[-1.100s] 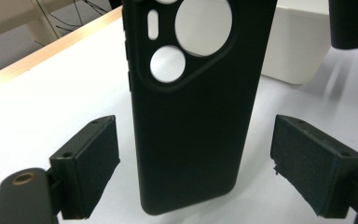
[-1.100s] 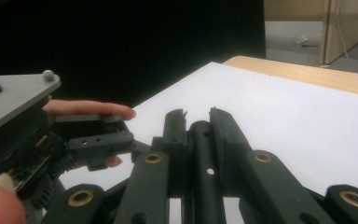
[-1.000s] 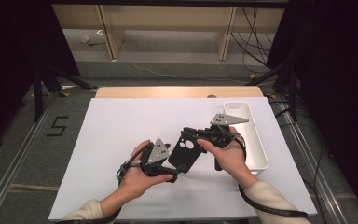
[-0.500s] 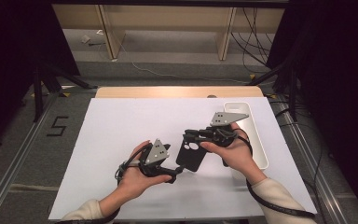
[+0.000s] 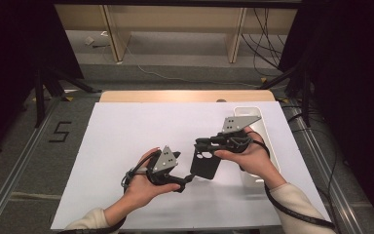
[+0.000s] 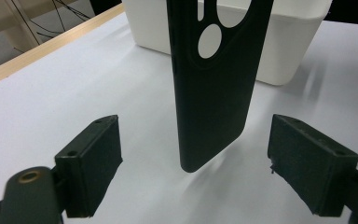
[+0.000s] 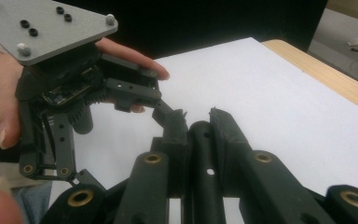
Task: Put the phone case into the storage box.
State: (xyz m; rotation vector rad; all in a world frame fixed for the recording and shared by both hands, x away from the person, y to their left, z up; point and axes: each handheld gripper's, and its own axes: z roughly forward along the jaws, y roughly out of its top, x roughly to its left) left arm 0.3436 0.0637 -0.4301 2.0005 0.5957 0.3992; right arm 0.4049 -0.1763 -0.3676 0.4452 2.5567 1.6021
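Tabletop (image 5: 126, 146) covered in white fills the high view, where the right tool (image 5: 205, 145) grips a black phone case (image 5: 205, 164) by its upper end, so the case hangs upright just over the surface, beside a white bin (image 5: 253, 117) at the right edge; the left tool (image 5: 184, 181) sits close to the case's lower left corner, its jaws apart. Left gripper view looks between two black jaws set wide, with the phone case (image 6: 214, 84) standing on end between them and touching neither, its rounded bottom edge just above the tabletop (image 6: 51, 102) and the white bin (image 6: 279, 42) behind it. Right gripper view shows the right tool (image 7: 200, 123) clamped tight on the thin case edge (image 7: 200, 154), the left tool (image 7: 168, 114) and its hand (image 7: 0, 93) close alongside
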